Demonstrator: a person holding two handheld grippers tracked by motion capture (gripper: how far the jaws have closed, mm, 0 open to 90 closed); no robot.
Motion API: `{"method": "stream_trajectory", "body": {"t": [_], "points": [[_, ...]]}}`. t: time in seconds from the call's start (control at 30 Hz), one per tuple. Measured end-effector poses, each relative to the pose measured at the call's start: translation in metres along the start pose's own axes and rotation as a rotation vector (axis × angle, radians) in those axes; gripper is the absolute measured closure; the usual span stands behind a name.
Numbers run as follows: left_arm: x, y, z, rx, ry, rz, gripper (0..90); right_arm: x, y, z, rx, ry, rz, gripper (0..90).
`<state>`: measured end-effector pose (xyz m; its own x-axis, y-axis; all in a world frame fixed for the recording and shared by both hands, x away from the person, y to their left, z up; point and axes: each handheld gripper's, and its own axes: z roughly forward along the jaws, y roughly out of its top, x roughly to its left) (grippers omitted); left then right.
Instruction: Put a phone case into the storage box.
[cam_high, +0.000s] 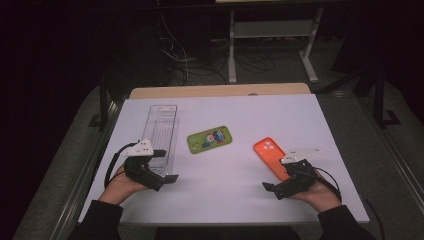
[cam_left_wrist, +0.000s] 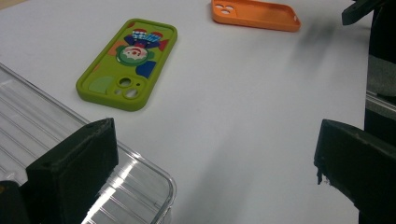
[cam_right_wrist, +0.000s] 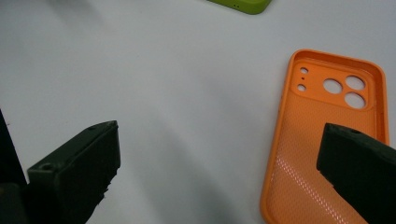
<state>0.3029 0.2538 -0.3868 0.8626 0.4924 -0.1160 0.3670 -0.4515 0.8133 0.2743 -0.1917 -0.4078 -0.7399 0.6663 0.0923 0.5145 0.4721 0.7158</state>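
A green phone case (cam_high: 209, 139) with a colourful cartoon print lies flat on the white table (cam_high: 225, 200), ahead of the left gripper (cam_high: 166, 165) and off to its right, and ahead and left of the right gripper (cam_high: 276, 174), well apart from both. Beyond both grippers a wooden board (cam_high: 220, 91) borders the table's far edge; farther off, on the grey floor (cam_high: 350, 125), stand a white metal frame (cam_high: 232, 45) and tangled cables (cam_high: 175, 55)
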Motion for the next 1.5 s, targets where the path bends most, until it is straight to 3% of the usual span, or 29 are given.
{"method": "stream_trajectory", "body": {"t": [0.33,0.47,0.93,1.5], "points": [[0.001,0.000,0.000,0.007,-0.008,-0.003,0.0,-0.001,0.003,-0.002,0.013,-0.008,0.012,0.0],[0.001,0.001,0.000,-0.001,-0.009,-0.013,0.0,-0.004,0.006,-0.003,0.017,-0.032,0.015,0.0],[0.001,0.000,-0.002,-0.015,-0.008,-0.029,0.0,-0.012,0.031,0.000,0.005,-0.078,0.029,0.0],[0.001,0.000,-0.002,-0.023,-0.013,-0.031,0.0,-0.037,0.052,0.007,-0.012,-0.118,0.066,0.0]]}}
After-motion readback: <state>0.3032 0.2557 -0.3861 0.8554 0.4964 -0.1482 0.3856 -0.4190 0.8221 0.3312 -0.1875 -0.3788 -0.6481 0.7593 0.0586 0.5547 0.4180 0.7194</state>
